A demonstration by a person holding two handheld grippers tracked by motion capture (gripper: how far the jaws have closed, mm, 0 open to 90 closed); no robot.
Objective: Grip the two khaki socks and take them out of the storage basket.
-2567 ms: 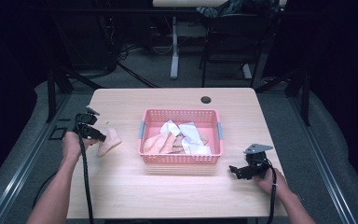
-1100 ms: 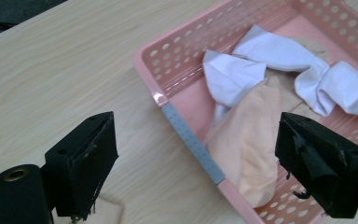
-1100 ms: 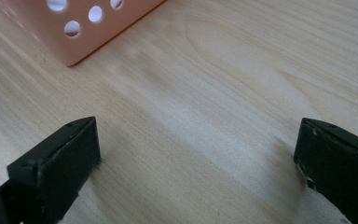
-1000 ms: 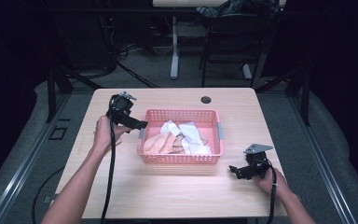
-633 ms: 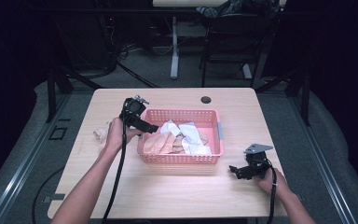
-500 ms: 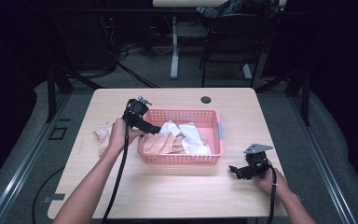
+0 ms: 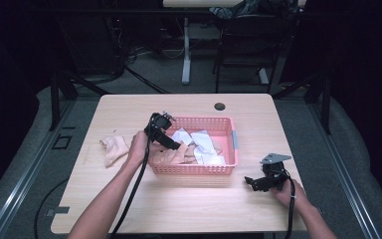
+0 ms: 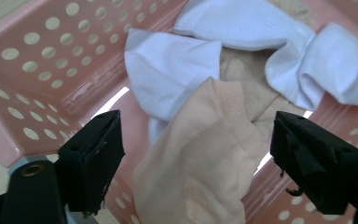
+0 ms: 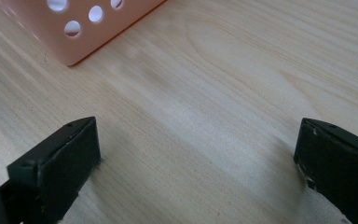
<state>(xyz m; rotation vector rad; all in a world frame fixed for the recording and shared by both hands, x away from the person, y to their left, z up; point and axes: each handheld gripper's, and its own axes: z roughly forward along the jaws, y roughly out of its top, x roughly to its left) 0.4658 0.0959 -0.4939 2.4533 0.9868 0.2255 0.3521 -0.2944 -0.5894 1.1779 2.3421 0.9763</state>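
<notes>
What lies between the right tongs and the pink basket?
Only bare wooden table. The right gripper view shows plain wood between the open right tongs and the corner of the pink basket; the high view agrees.

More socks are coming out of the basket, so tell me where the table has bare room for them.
Bare wood runs along the near edge between the pink basket and the table front, and across the far strip. Crowded: the left side holds a beige sock; the right gripper rests near the basket's right corner.
</notes>
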